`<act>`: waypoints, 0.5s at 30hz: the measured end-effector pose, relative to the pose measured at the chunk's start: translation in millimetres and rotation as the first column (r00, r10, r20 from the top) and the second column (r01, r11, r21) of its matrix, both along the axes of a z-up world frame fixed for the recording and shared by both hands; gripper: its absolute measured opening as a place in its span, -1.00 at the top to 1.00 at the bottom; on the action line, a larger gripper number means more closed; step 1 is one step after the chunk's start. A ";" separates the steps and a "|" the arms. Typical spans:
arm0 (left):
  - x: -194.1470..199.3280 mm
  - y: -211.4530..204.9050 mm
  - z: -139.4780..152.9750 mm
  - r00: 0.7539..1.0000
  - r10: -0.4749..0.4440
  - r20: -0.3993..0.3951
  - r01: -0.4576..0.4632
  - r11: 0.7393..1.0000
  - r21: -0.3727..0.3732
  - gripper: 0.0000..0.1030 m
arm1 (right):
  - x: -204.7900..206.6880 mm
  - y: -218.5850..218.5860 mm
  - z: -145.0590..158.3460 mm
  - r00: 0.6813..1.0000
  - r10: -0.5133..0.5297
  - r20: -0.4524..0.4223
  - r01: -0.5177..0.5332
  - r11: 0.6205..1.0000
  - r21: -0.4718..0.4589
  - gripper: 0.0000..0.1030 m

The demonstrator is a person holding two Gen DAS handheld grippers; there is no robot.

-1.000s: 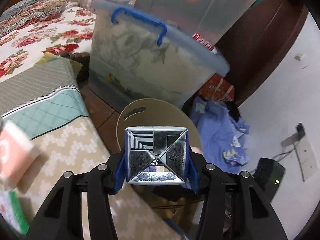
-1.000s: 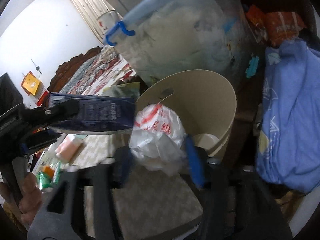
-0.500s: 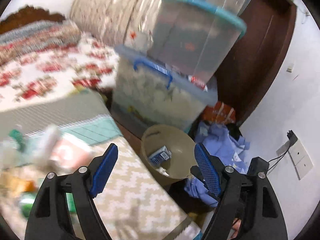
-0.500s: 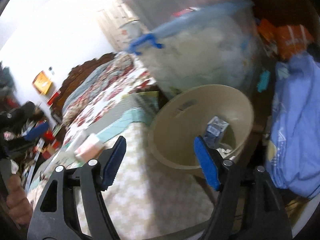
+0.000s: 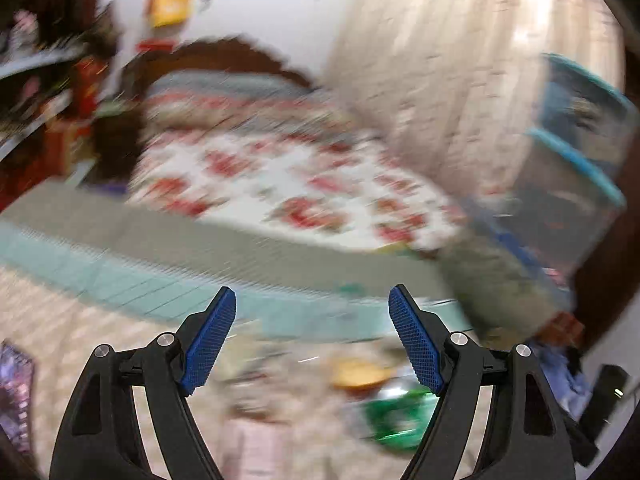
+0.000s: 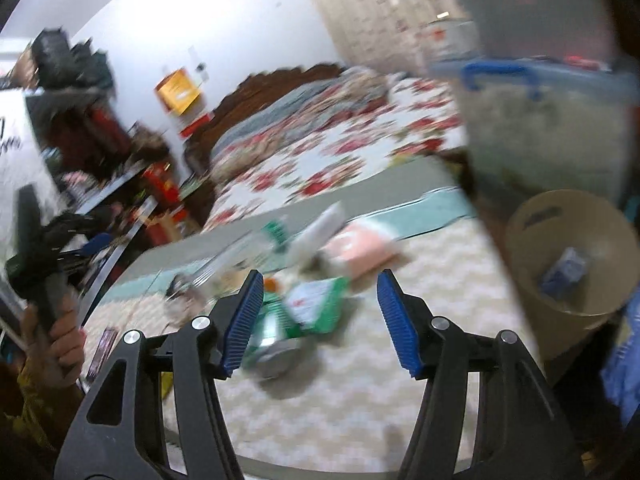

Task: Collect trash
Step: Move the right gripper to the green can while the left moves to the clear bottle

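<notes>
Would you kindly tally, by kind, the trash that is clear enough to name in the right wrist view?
Green metal can: 1
Green-and-white flat packet: 1
Pink soft pack: 1
Blue carton, inside the beige round bin: 1
Total: 4; other pieces are too blurred.

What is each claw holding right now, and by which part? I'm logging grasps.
Nothing. The left claw and right claw both stand open with bare pads; the can and other trash lie loose on the mat.

Left claw (image 5: 311, 300) gapes empty; right claw (image 6: 319, 286) empty, just narrowing.
</notes>
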State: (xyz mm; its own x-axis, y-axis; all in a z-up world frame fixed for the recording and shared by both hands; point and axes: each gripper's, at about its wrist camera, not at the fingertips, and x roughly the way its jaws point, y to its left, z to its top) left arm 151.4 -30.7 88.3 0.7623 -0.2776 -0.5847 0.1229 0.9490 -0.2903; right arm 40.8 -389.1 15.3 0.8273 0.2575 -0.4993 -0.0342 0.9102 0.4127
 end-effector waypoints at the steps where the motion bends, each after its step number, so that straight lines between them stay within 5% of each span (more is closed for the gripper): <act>1: 8.9 13.6 -10.9 0.999 0.014 -0.050 -0.014 1.000 -0.005 -0.46 | 9.0 18.3 -0.6 0.999 0.035 -0.014 -0.035 0.999 -0.006 -0.18; 5: 47.2 48.8 -61.6 0.965 -0.042 -0.259 0.016 0.995 -0.103 -0.46 | 32.0 60.0 -3.3 0.992 0.112 -0.050 -0.113 0.993 -0.019 -0.19; 9: 70.5 62.9 -105.0 0.922 -0.113 -0.370 0.035 0.977 -0.212 -0.46 | 54.6 87.1 -3.4 0.987 0.138 -0.085 -0.141 0.990 -0.032 -0.20; 11: 75.4 68.3 -115.2 0.909 -0.134 -0.394 0.029 0.965 -0.261 -0.46 | 62.5 85.9 -1.8 0.988 0.123 -0.091 -0.128 0.991 -0.050 -0.22; 15: 69.1 63.6 -106.1 0.932 -0.149 -0.331 0.068 0.967 -0.244 -0.46 | 68.9 73.3 -9.2 0.993 0.055 -0.107 -0.059 0.998 -0.038 -0.42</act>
